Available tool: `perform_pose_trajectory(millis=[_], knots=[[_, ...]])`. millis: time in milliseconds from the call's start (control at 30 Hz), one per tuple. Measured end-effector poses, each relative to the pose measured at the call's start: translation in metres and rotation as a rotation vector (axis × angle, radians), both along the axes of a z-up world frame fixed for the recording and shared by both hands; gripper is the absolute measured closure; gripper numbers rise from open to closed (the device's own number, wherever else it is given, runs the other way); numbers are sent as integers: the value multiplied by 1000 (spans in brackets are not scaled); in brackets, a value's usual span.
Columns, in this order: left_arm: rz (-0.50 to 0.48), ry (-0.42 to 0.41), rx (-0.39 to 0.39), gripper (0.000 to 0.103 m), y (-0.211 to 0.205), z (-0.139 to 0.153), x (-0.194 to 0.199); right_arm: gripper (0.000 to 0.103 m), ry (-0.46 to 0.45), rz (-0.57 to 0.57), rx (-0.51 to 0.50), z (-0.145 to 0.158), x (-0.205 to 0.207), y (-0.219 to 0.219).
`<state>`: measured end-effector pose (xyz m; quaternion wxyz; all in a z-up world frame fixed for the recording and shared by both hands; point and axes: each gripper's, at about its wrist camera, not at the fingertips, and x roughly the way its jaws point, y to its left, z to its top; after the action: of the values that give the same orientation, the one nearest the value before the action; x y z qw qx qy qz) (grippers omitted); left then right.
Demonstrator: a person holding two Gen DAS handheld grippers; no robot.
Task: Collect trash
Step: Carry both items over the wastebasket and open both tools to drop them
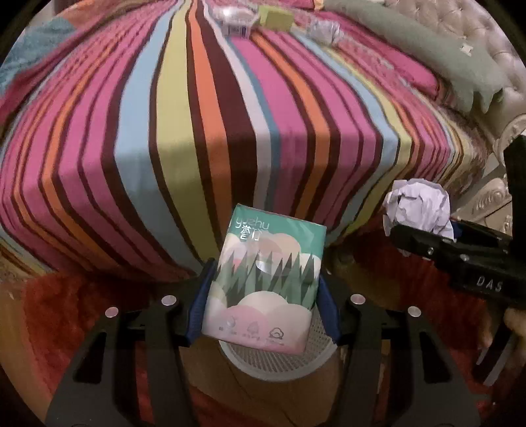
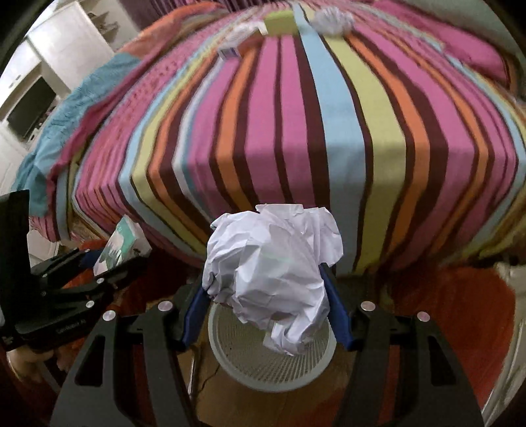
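Left gripper point(image 1: 263, 295): blue-padded fingers point(image 1: 200, 302) closed to the width of a green plastic-wrapped tissue pack printed with pine trees and pink clouds point(image 1: 263, 282), gripping its two long sides. Pack held upright, directly above the white perforated plastic wastebasket point(image 1: 276, 364). Film is glossy and likely slick; contents soft, so the pack should give a little under pressure. Judged light. A side grip low on the pack, as here, seems sound.

Right gripper point(image 2: 266, 295): blue-padded fingers point(image 2: 338, 312) partly closed around a crumpled ball of white paper point(image 2: 273, 272), pinched at its waist. Ball bulges above and below the fingers; a loose flap hangs down toward the wastebasket point(image 2: 230, 354), which sits just beneath. Paper is very light, springy, irregular; it will compress rather than slip, though a flap could snag on a pad at release.

Wastebasket stands on the floor beside a red shaggy rug point(image 2: 443, 295), just in front of the bed with the striped multicolour cotton sheet point(image 1: 184, 131). Well beyond the wastebasket, on the bed's far part: a yellow-green box point(image 1: 276, 16), a small blurred carton point(image 1: 236, 29) and a crinkled clear-plastic wad point(image 1: 323, 31), likely trash not yet collected. Blur hides detail.

Judgement: both items are poised for dropping; opening the fingers should suffice.
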<state>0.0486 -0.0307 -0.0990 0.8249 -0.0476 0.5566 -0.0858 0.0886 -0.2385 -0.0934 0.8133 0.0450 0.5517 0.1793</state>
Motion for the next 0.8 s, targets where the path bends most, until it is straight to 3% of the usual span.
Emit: perform_pose_trajectory(millis=[267,567,800], knots=[[-50,168,86,48,-23,-37,5,43,204,-10,11,-40,6,4],[-96,382,112,48,-30,-90,12,43,481,16,20,-98,17,17],[-75,528,77,48,-29,-126,19,43,679,-61,83,-145,23,11]])
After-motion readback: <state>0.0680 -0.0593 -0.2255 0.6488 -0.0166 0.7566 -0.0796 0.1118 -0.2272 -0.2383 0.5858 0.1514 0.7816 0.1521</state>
